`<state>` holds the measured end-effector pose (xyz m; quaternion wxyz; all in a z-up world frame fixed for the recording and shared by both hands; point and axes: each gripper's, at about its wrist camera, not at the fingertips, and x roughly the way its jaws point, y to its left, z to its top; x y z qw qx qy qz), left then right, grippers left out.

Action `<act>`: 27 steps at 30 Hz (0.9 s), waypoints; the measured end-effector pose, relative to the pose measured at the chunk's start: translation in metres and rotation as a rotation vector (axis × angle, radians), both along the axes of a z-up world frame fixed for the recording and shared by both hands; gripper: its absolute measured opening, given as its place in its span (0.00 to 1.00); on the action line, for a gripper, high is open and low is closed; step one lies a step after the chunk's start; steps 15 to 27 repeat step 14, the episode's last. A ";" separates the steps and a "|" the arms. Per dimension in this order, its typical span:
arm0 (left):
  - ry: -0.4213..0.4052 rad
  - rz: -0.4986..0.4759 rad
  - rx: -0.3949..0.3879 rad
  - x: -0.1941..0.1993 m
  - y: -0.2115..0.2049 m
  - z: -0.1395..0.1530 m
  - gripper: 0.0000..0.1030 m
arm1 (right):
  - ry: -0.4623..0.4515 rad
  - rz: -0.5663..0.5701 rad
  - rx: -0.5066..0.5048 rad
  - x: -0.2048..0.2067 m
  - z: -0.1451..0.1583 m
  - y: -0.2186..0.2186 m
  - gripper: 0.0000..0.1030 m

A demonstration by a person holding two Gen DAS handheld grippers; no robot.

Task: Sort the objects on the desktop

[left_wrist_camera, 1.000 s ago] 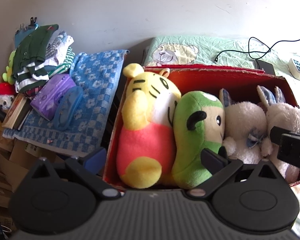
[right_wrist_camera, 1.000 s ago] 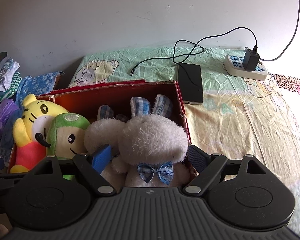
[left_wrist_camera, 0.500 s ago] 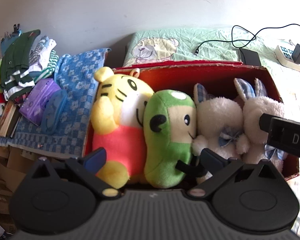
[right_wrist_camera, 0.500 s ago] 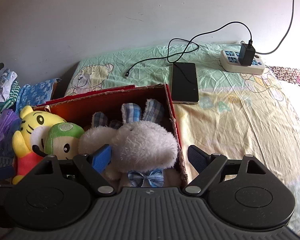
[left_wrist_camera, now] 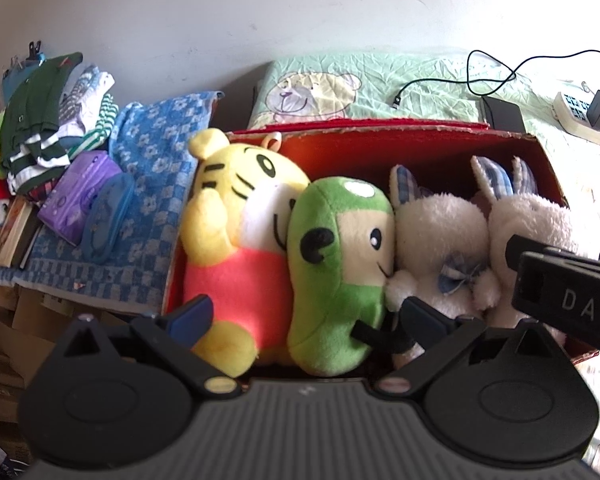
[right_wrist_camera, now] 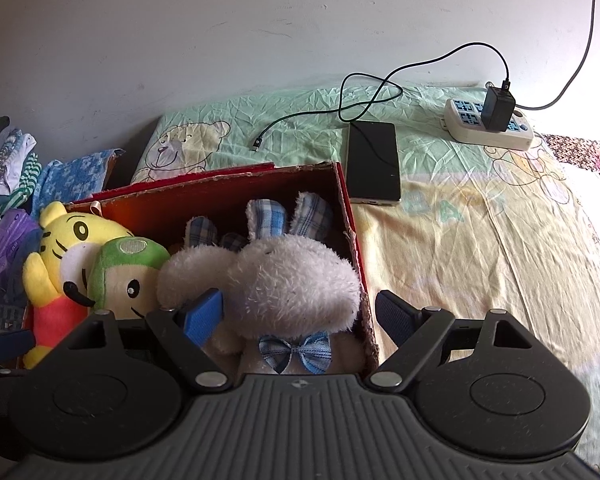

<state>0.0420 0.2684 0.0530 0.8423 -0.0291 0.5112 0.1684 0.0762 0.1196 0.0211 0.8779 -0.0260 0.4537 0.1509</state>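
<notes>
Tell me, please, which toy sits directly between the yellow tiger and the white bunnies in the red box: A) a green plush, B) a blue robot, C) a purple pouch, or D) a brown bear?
A: the green plush stands between the tiger and the nearer bunny in the box.

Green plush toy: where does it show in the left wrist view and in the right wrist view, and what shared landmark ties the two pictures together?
Left wrist view: the green plush toy sits centre frame in the red box, between the yellow tiger plush and a white bunny.
Right wrist view: the green plush toy is at lower left, partly hidden behind the gripper body.
Shared landmark: the bear print on the green sheet, behind the box.
</notes>
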 end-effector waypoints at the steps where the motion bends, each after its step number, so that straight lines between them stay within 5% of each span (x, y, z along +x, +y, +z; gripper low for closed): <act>1: -0.001 0.003 -0.008 0.000 0.002 0.000 0.98 | -0.003 0.001 0.000 0.000 0.000 0.000 0.83; 12: -0.086 0.010 0.031 -0.007 0.003 0.011 0.95 | -0.010 0.002 0.016 -0.001 0.001 0.002 0.83; 27: -0.088 0.018 0.027 -0.006 0.004 0.010 0.95 | -0.014 -0.003 0.021 0.000 0.001 0.002 0.83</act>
